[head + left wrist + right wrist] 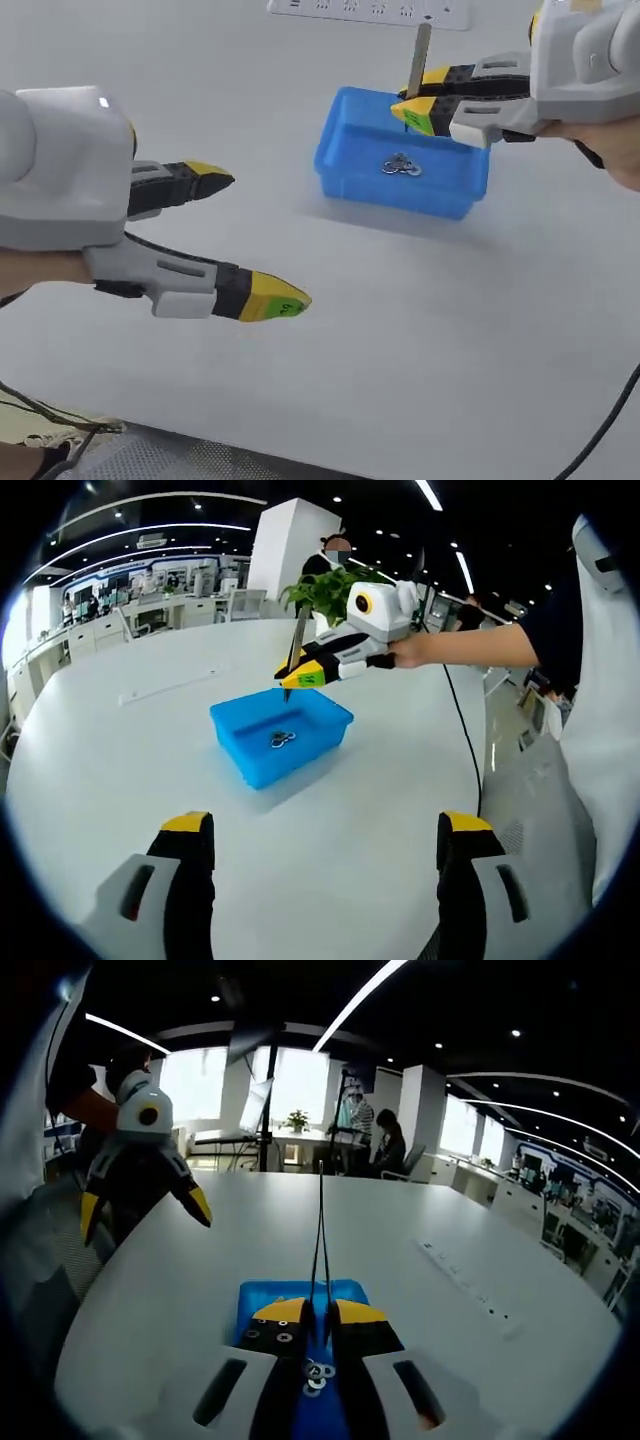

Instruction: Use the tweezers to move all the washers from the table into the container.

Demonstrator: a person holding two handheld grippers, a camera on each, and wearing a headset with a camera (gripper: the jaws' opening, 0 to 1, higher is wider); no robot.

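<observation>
Left gripper is hovering low over the table at the near side, its jaws spread wide and gripping nothing. Right gripper is reaching in from the far right, jaws pinched together on the tweezers and holding them close to upright, so that the silver shaft is standing up above the jaws and the tip is pointing down past them. That tip is hanging above the far rim of the blue container, apart from its floor. Whether the tweezer points are pressed together or carrying anything, I cannot tell; they are too small and partly masked by the jaws. Washers are lying in a small tangled cluster at the middle of the container floor, several touching one another; an exact count is not readable. Pale tabletop around the container is looking bare, with a white power strip lying well beyond it and a dark cable trailing across the near right corner. Judging from this, the transfer is looking finished or close to it: what is remaining is to drop anything in the tweezers and check the table edges outside these pictures.
</observation>
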